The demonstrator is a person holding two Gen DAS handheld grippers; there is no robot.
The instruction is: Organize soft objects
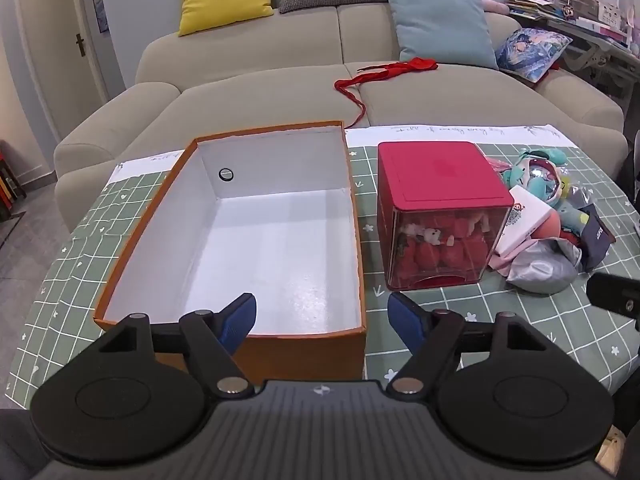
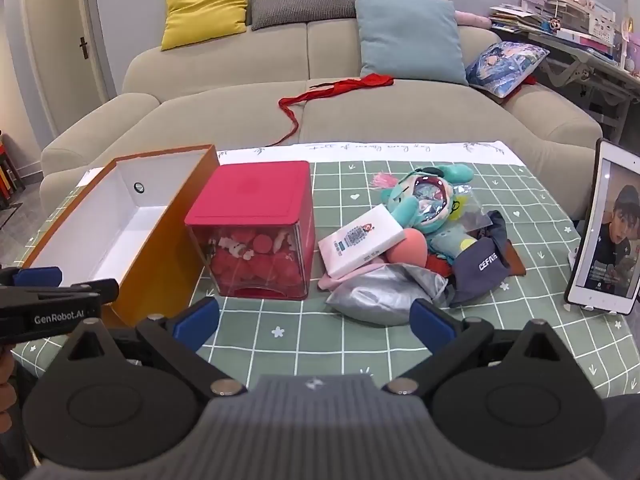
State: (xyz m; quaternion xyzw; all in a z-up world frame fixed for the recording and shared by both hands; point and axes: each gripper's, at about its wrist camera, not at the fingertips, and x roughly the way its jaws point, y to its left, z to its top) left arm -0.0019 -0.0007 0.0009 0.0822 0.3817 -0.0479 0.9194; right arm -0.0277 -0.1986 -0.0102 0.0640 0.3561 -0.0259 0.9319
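Bright, even indoor light, glare on the box floor (image 1: 304, 300), strong fisheye bending, corners perhaps vignetted.

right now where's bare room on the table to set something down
Bare cloth lies along the near edge, in front of the red cube and the silver pouch, and behind the pile toward the sofa. The orange box is empty inside. It is crowded between the cube and the tablet, where the soft things are heaped.

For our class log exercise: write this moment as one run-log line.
left hand-held gripper: open, empty | right hand-held gripper: open, empty | orange box: nothing inside | soft-item pile: untouched, right of red cube
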